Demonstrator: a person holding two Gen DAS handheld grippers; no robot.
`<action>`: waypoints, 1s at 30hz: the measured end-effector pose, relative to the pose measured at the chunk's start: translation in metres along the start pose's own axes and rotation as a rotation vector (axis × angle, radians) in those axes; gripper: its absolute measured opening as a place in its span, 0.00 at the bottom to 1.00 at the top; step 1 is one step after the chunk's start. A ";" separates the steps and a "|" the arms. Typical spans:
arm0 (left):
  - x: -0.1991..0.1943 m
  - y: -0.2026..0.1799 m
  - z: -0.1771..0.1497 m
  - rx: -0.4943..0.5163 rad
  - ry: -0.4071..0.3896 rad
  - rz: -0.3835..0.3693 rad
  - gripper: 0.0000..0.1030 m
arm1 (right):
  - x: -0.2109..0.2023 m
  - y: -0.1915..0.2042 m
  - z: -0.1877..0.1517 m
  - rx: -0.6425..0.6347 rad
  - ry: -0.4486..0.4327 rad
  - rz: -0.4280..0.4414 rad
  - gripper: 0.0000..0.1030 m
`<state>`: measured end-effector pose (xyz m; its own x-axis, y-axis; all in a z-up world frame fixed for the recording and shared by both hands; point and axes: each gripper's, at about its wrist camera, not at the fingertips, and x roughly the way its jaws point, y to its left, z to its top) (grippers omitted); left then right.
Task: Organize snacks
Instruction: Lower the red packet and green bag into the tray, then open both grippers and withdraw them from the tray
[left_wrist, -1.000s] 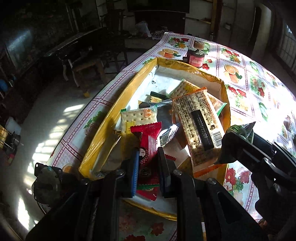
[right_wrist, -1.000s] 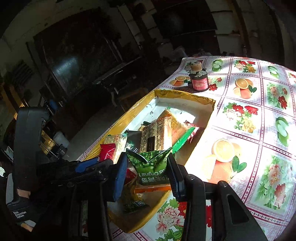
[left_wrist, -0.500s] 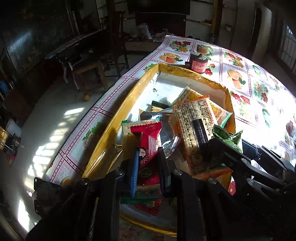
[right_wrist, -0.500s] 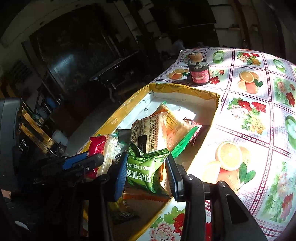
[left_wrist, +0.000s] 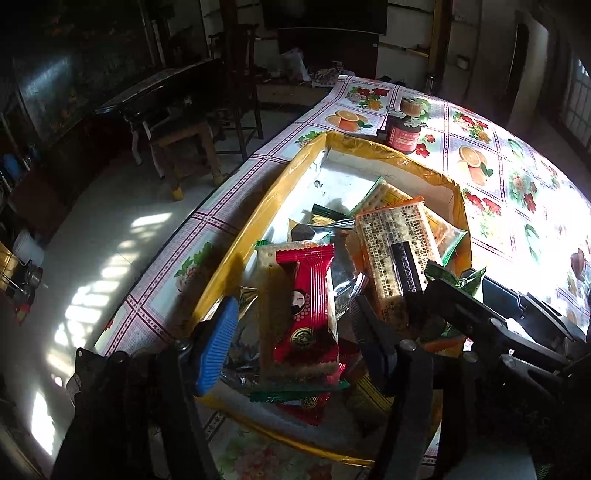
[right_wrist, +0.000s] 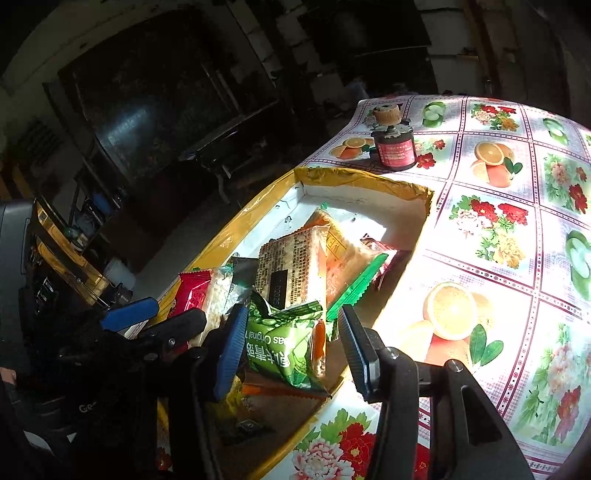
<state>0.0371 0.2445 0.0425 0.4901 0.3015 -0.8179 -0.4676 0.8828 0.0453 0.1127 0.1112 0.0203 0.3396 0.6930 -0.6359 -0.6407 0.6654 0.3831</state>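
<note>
Over the near end of the yellow-rimmed box (left_wrist: 236, 254) on the table (right_wrist: 491, 258), the left hand-held gripper (left_wrist: 291, 343) has just opened wide around the red packet (left_wrist: 306, 306), pads clear. The right hand-held gripper (right_wrist: 291, 350), also just opening, stands loosely around the green packet (right_wrist: 284, 343) resting on the pile. Both snacks look dropped off, so next comes drawing back without snagging wrappers.

Right gripper (right_wrist: 291, 347) over near end of yellow-rimmed white box (right_wrist: 364, 177), jaws just opened wider, crinkled green snack packet (right_wrist: 286, 345) between them, no pad visibly pressing. Dark red-labelled jar (right_wrist: 394, 150) beyond far rim.
</note>
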 end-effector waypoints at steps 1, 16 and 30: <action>0.000 0.000 0.000 0.000 0.001 -0.001 0.64 | -0.001 0.000 0.000 0.000 -0.002 -0.002 0.50; -0.028 -0.016 -0.010 0.037 -0.043 -0.042 0.77 | -0.049 -0.046 -0.009 0.091 -0.086 -0.083 0.55; -0.045 -0.087 -0.015 0.142 -0.046 -0.124 0.81 | -0.173 -0.197 -0.056 0.396 -0.260 -0.401 0.56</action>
<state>0.0448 0.1489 0.0670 0.5717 0.2007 -0.7956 -0.2951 0.9550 0.0289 0.1418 -0.1555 0.0171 0.6892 0.3795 -0.6172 -0.1412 0.9058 0.3994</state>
